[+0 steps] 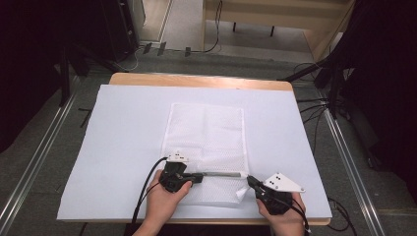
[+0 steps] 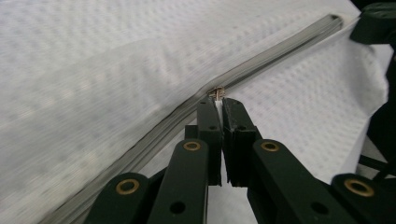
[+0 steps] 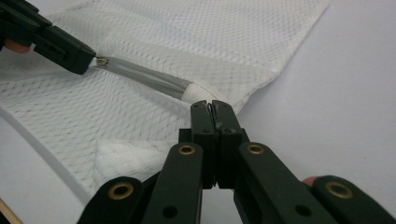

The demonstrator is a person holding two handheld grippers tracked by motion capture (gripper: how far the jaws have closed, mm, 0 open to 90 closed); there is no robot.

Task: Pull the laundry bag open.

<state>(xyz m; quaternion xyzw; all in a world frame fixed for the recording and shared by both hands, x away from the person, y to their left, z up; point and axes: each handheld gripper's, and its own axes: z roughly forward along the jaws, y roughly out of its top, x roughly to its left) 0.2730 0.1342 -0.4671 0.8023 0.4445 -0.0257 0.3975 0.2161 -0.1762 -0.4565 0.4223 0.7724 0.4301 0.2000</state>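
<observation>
Mesh laundry bag (image 1: 206, 142) lies flat mid-table on white sheet (image 1: 123, 147), zipper (image 1: 223, 173) across its near end. Left gripper (image 1: 200, 178) at the zipper, right gripper (image 1: 250, 181) at the bag's near right corner. Left gripper view: jaws pressed together, pinching zipper pull (image 2: 217, 92). Right gripper view: jaws clamped on bag edge just by the zipper end (image 3: 194, 92).

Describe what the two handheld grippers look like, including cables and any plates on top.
The left gripper and right gripper are black, each with two flat jaws on linked arms with brass-coloured pivot rings. A pale three-cornered plate with dark dots tops each. Black cables trail back. Forearms are bare, without sleeves.
</observation>
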